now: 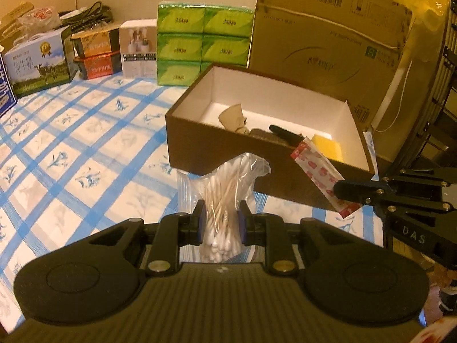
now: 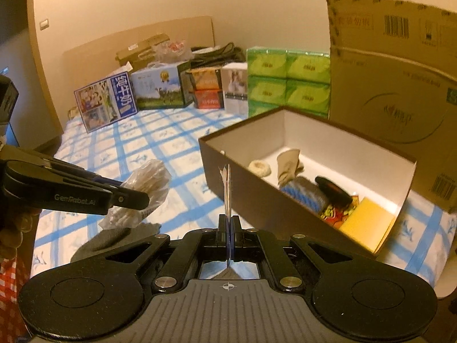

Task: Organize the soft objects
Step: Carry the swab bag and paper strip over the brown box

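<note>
since both hand-held grippers are loaded, the step in hand looks like dropping each item into the brown box (image 1: 217,154) that fills the centre right of both views. the left hand-held gripper (image 1: 220,220), low centre of its own frame, is clenched on a clear bag of cotton swabs (image 1: 225,194), held above the checked tabletop (image 1: 71,148) just short of the box's near wall. the right hand-held gripper (image 2: 229,228) is pinched shut on a thin flat packet (image 2: 226,188), seen edge-on in its own view and as a red-and-white sachet at right of the left view, its top corner level with the box rim.

to do it well, i would carry each item clear over the rim before letting go, since both hang near the outer wall. the box already holds a sponge (image 2: 368,225), a brush (image 2: 332,190) and a cloth (image 2: 288,163), so aim for the bare white floor towards the upper left. the bag is limp, so release low, one hand at a time
</note>
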The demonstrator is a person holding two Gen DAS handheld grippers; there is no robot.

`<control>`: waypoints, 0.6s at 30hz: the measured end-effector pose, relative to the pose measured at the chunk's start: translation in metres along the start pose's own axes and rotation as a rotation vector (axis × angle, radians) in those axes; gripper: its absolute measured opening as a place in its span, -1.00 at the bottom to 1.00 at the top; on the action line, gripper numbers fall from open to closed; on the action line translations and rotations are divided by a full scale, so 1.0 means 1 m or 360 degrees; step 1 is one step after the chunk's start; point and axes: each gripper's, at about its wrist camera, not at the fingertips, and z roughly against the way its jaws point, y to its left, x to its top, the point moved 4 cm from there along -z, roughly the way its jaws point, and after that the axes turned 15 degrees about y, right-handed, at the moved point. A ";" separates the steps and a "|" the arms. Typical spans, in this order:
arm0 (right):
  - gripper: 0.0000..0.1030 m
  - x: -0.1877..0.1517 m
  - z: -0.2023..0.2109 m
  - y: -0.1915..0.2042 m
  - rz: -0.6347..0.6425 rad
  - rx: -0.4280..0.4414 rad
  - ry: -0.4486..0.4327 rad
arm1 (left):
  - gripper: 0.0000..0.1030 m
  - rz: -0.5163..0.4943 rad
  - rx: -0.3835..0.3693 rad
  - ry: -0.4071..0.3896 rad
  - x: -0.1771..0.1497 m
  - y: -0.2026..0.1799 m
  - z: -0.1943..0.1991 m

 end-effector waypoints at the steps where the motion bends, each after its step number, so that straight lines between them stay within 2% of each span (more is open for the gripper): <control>1: -0.99 0.001 0.002 -0.001 0.0001 -0.0002 -0.0008 | -0.59 -0.0004 0.0000 -0.0006 0.002 -0.001 0.002; 9: -0.99 0.013 0.013 -0.013 -0.0010 -0.0047 -0.0057 | -0.59 -0.0078 0.0000 -0.0058 0.029 -0.010 0.008; 18: -0.99 0.040 0.020 -0.047 -0.0062 -0.0129 -0.0111 | -0.59 -0.0182 -0.0010 -0.0089 0.079 -0.031 -0.004</control>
